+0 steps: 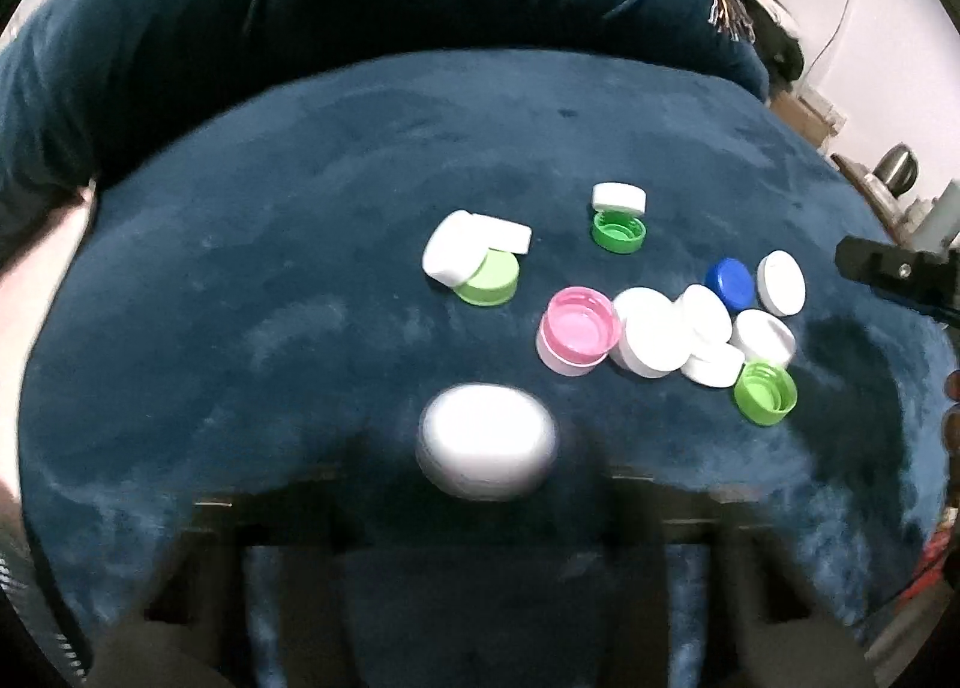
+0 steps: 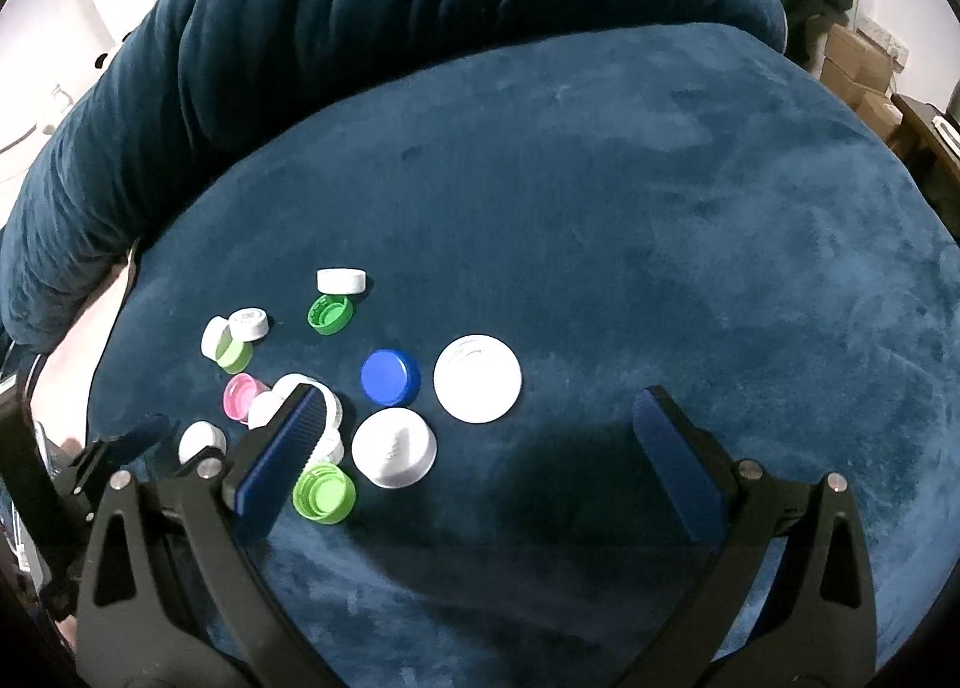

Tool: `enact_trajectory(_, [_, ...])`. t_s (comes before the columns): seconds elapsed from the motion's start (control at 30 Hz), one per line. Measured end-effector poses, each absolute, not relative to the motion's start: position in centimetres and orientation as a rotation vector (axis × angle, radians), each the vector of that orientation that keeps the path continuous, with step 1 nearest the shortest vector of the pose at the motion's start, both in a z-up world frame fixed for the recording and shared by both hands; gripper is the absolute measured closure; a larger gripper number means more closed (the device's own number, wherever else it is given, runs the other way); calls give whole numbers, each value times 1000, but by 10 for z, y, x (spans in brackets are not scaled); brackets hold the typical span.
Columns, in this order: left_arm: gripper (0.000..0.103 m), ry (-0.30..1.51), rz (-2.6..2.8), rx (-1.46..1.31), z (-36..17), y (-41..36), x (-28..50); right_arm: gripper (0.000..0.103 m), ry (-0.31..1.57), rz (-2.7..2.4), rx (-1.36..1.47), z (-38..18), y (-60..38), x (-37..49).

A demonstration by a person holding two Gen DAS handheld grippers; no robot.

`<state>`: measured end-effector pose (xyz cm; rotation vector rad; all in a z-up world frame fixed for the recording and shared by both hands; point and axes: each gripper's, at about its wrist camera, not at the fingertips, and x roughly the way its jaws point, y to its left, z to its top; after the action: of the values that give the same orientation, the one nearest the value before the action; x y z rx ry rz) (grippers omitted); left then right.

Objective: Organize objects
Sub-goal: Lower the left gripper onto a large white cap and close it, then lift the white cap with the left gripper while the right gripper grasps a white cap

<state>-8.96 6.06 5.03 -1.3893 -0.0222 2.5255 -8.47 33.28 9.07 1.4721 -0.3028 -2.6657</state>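
**Bottle caps scattered on the blue cushion**

Your right gripper (image 2: 480, 448) hangs over the blue cushion (image 2: 660, 208) with its jaws spread wide and nothing between them. The caps lie at the lower left of the right wrist view: a blue cap (image 2: 390, 377), two large white caps (image 2: 477, 370) and a green cap (image 2: 324, 493) near the left pad. Your left gripper (image 1: 486, 508) is badly blurred; a white cap (image 1: 487, 451) sits between its jaws, but you cannot tell whether they pinch it.
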Motion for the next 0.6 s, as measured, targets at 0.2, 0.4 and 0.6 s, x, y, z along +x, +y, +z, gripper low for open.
enact_trajectory(0.2, [61,-127,2520,-1350,60,56,-83,0,-353,-2676,1498,83,342,-90])
enact_trajectory(0.4, [61,-140,2561,-1286,87,53,-73,0,-307,-2655,1532,68,334,-100])
enact_trajectory(0.6, [61,-107,2564,-1289,94,55,-74,22,-228,-2684,1590,53,322,-115])
